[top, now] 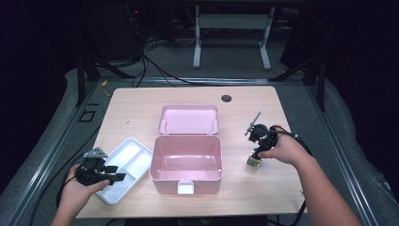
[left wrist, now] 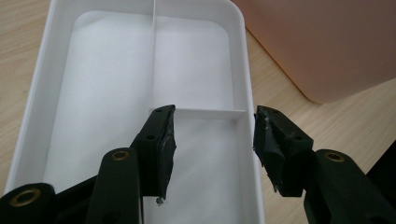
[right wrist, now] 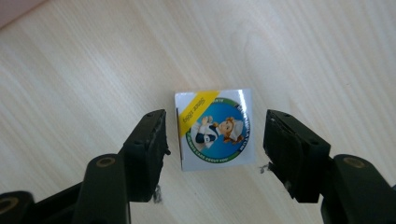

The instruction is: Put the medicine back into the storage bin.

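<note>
While the right gripper (right wrist: 212,140) hangs wide open over the small box (right wrist: 215,128) near the table's (top: 141,108) right edge (nothing gripped), lower it squarely so both pads meet opposite faces; the left gripper (left wrist: 212,140), also open and empty, straddles the tray (left wrist: 243,60) wall

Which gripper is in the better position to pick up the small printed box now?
Right. The right gripper hangs over the small printed box, open jaws on either side of it. The left gripper is open over the white divided tray, beyond the open pink box.
</note>
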